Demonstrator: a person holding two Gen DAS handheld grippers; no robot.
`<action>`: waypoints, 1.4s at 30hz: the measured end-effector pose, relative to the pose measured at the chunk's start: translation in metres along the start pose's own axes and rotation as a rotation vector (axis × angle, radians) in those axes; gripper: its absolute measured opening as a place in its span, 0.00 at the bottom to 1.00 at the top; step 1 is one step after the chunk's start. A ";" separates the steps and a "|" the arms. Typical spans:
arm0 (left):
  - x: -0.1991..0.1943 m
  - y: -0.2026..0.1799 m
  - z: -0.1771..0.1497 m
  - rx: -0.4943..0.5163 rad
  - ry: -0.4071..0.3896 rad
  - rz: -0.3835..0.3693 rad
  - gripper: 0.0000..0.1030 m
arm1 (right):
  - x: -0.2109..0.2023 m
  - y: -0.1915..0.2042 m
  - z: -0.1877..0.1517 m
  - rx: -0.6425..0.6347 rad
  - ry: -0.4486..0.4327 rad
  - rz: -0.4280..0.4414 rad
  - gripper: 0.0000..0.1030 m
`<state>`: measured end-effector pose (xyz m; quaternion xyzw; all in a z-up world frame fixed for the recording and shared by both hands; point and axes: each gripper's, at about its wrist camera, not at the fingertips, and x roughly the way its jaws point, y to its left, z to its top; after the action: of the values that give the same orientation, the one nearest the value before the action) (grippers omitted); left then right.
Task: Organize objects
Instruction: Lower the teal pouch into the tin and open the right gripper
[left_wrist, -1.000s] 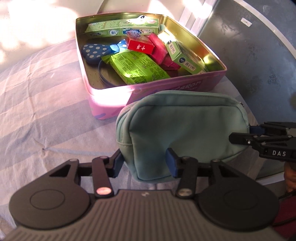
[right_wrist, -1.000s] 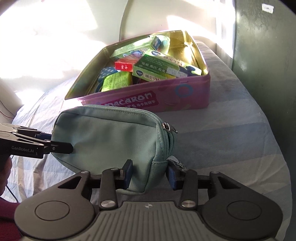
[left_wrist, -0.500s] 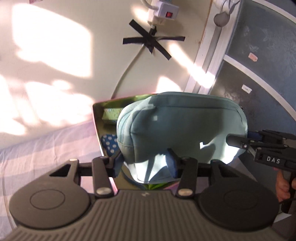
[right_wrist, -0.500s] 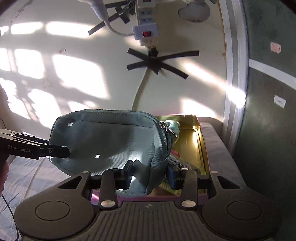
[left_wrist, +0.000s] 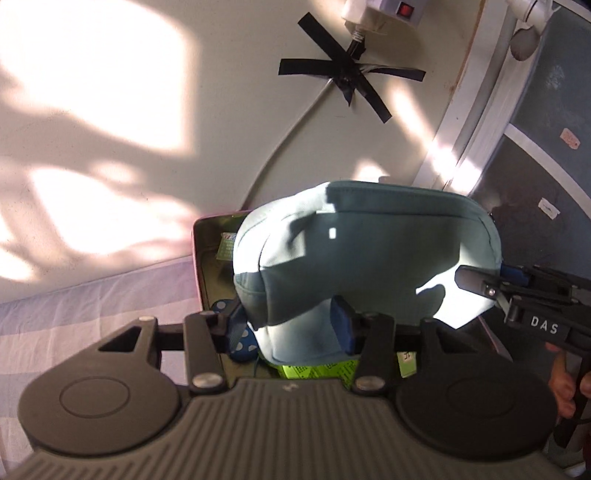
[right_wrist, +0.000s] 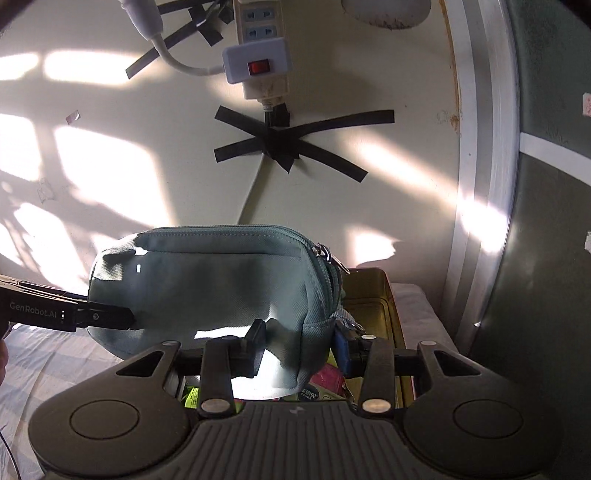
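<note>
A teal zippered pouch hangs in the air, held at both ends. My left gripper is shut on its left end. My right gripper is shut on its zipper end; the pouch also shows in the right wrist view. Each gripper shows in the other's view, the right one and the left one. Below the pouch is the open pink tin with a gold inside; green packets and a blue dotted item lie in it.
The striped cloth covers the surface left of the tin. The wall behind carries a power strip and a cable taped with black crosses. A dark glass door with a white frame stands at the right.
Both grippers have lifted the pouch off the cloth and carried it forward over the tin. The views have tilted up toward the wall.
</note>
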<state>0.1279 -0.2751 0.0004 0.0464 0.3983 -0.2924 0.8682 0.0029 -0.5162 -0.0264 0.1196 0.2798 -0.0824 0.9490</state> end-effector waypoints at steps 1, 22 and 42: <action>0.007 0.002 -0.001 -0.007 0.013 0.003 0.49 | 0.007 -0.001 -0.002 0.003 0.016 -0.001 0.38; 0.029 -0.002 -0.015 -0.057 0.128 0.081 0.56 | 0.020 -0.005 -0.015 0.163 0.006 -0.072 0.60; -0.043 -0.020 -0.085 0.011 0.107 0.131 0.60 | -0.051 0.041 -0.081 0.186 0.123 -0.063 0.60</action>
<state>0.0382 -0.2451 -0.0233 0.0928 0.4387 -0.2342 0.8626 -0.0714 -0.4500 -0.0566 0.2032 0.3325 -0.1304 0.9117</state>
